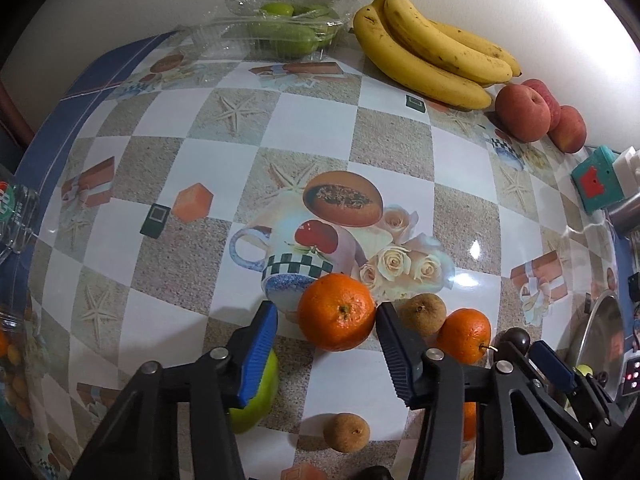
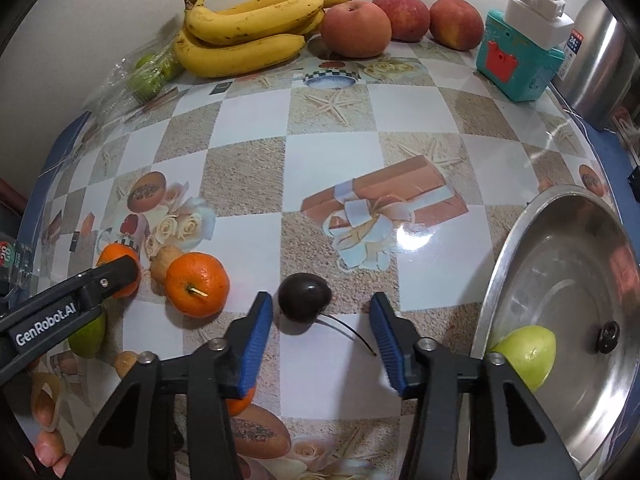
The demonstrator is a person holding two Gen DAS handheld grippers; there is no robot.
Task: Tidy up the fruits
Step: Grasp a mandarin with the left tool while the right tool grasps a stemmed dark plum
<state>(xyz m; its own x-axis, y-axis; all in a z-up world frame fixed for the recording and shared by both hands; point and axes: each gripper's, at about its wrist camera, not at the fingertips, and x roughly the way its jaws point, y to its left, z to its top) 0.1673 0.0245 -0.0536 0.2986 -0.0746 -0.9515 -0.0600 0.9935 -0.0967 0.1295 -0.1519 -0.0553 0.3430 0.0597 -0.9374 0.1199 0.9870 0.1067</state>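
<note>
Sitting between the left tongs (image 1: 326,344) is an orange (image 1: 337,311), its right side touching one pad, a gap showing at the other. Right of that orange, the right tongs (image 2: 320,336), partly open and gripping nothing, are straddling a dark cherry (image 2: 304,297) beside the steel bowl (image 2: 520,264).

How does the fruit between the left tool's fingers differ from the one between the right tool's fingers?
The tangerine is bright orange with dimpled peel; the cherry is near-black, smooth and glossy. The tangerine nearly fills its gap; the cherry leaves room on its right side. The cherry has a long curved stem, the tangerine only a stub. Both sit on the tablecloth.
</note>
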